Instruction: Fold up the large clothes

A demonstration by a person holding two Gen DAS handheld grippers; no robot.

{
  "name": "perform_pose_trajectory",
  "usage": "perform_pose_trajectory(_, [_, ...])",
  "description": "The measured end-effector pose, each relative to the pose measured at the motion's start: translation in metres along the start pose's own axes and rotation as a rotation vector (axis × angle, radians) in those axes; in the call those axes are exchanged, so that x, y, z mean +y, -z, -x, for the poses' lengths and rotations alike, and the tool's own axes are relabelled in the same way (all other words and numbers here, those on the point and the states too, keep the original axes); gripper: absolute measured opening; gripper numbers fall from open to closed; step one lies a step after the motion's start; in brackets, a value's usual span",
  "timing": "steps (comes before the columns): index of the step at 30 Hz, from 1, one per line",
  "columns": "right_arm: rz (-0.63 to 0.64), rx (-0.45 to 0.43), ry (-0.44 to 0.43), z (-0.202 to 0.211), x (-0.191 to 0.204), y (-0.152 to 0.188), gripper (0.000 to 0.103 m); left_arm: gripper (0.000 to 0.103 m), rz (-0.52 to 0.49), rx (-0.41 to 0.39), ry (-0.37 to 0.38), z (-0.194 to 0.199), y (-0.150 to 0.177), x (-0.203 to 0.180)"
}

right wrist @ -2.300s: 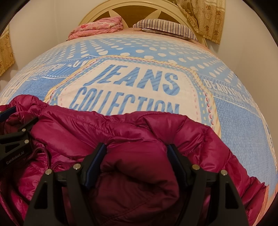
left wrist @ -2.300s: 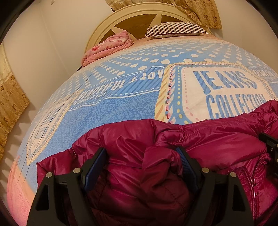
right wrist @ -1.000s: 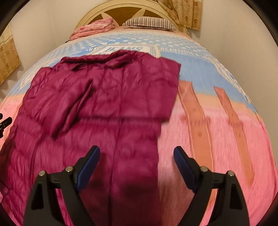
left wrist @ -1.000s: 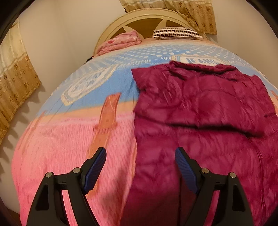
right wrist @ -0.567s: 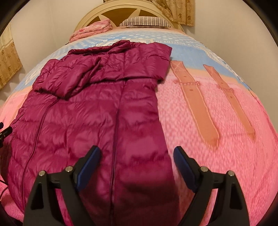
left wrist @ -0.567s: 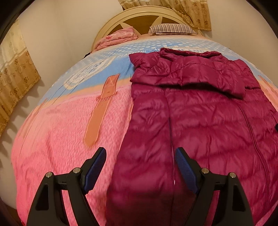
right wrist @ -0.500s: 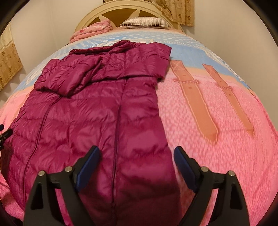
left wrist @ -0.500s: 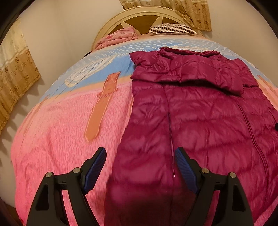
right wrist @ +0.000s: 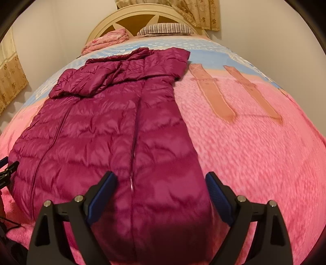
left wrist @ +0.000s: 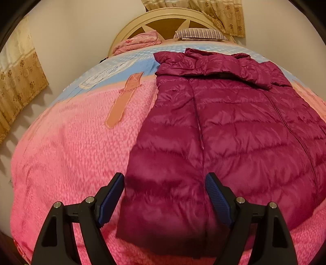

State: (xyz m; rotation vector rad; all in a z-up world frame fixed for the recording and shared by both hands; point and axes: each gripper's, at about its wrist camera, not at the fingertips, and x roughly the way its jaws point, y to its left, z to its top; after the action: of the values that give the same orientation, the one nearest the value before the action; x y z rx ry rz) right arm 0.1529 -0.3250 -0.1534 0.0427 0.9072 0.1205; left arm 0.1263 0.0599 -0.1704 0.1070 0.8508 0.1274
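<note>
A long magenta quilted down coat (left wrist: 224, 130) lies flat on the bed, hem toward me, with its sleeves and hood folded across the top (left wrist: 214, 67). It also shows in the right wrist view (right wrist: 114, 130). My left gripper (left wrist: 165, 193) is open and empty, hovering over the coat's left hem corner. My right gripper (right wrist: 161, 192) is open and empty over the coat's right hem part. The left gripper's tip (right wrist: 7, 171) shows at the left edge of the right wrist view.
The bed has a pink and blue blanket (left wrist: 67, 146) with orange strap patterns (right wrist: 214, 95). A folded pink quilt (left wrist: 138, 41) and a striped pillow (left wrist: 199, 33) lie by the cream headboard (right wrist: 130, 18). Curtains (left wrist: 18, 81) hang left; walls flank the bed.
Both grippers let go of the coat's top end, pulled back to the foot of the bed, and now hover slightly closer over the hem. The coat lies still.
</note>
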Motion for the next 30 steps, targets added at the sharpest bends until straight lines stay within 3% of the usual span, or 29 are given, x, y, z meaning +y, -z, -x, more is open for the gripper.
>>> perform_pose_trajectory(8, [-0.017, 0.005, -0.009, 0.018, -0.007, 0.026, 0.091, 0.082, 0.025, -0.001, 0.043, 0.006, 0.008, 0.002])
perform_pose_trajectory(11, [-0.026, -0.010, -0.015, 0.020, -0.008, 0.030, 0.086, 0.081, 0.028, 0.008, 0.068, 0.004, 0.008, 0.001])
perform_pose_trajectory(14, [-0.030, -0.024, -0.022, 0.021, -0.009, 0.030, 0.073, 0.067, 0.045, 0.017, 0.112, 0.003, 0.009, 0.002])
perform_pose_trajectory(16, [-0.034, -0.028, -0.056, 0.023, -0.008, 0.029, 0.051, 0.051, 0.027, 0.007, 0.126, 0.006, 0.009, -0.001])
perform_pose_trajectory(17, [-0.032, -0.029, -0.079, 0.024, -0.007, 0.028, 0.044, 0.035, 0.011, 0.001, 0.133, 0.008, 0.009, -0.003])
perform_pose_trajectory(18, [-0.030, -0.029, -0.099, 0.024, -0.005, 0.028, 0.028, 0.018, -0.008, -0.005, 0.158, 0.011, 0.008, -0.006])
perform_pose_trajectory(19, [-0.030, -0.027, -0.121, 0.024, -0.003, 0.028, 0.019, 0.012, -0.017, -0.007, 0.172, 0.013, 0.008, -0.008])
perform_pose_trajectory(20, [-0.026, -0.030, -0.127, 0.025, 0.001, 0.028, 0.018, 0.007, -0.034, -0.017, 0.163, 0.016, 0.008, -0.010])
perform_pose_trajectory(24, [0.005, -0.065, -0.126, 0.039, 0.008, 0.029, 0.013, 0.005, -0.036, -0.066, 0.172, 0.036, 0.002, 0.000])
perform_pose_trajectory(30, [0.040, -0.176, -0.152, 0.094, 0.010, 0.027, 0.011, 0.004, -0.059, -0.193, 0.221, 0.101, -0.004, 0.022])
